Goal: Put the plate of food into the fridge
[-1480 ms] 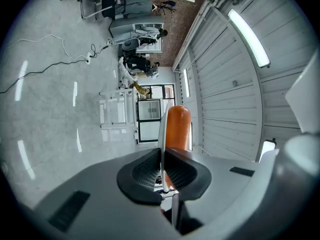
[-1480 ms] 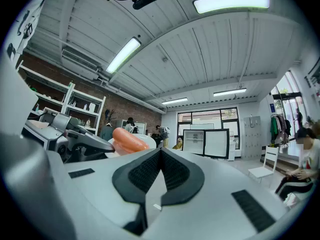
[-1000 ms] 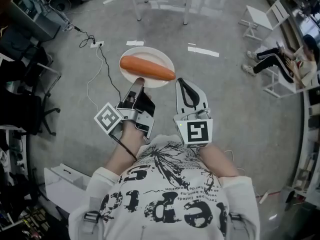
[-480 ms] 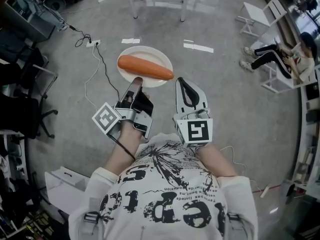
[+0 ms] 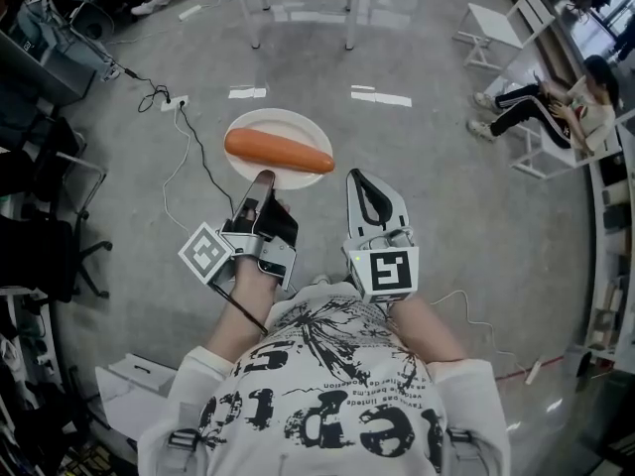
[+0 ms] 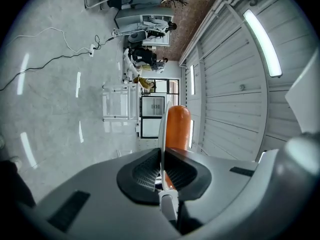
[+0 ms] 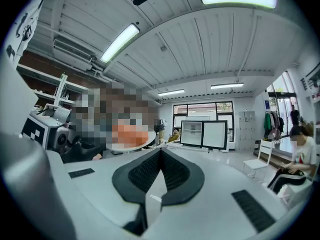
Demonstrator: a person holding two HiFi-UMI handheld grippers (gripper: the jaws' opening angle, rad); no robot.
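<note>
A white plate point(image 5: 253, 132) carries a long orange carrot point(image 5: 280, 152) and hangs above the grey floor in the head view. My left gripper point(image 5: 263, 178) is shut on the plate's near rim. In the left gripper view the rim point(image 6: 162, 129) runs edge-on between the pads point(image 6: 145, 171), with the carrot point(image 6: 177, 126) beyond. My right gripper point(image 5: 360, 177) is just right of the plate, shut and holding nothing. In the right gripper view its pads point(image 7: 175, 171) meet, and the plate point(image 7: 142, 140) shows at the left, partly under a mosaic patch.
White table legs point(image 5: 256, 8) stand ahead. A power strip and cable point(image 5: 169, 100) and white tape marks point(image 5: 382, 97) lie on the floor. A seated person point(image 5: 556, 107) and a white chair point(image 5: 491, 28) are at the right, dark office chairs point(image 5: 50, 216) at the left.
The plate and both grippers have drifted slightly left in the head view, and the table legs and floor marks have come nearer. The left grip on the plate has held.
</note>
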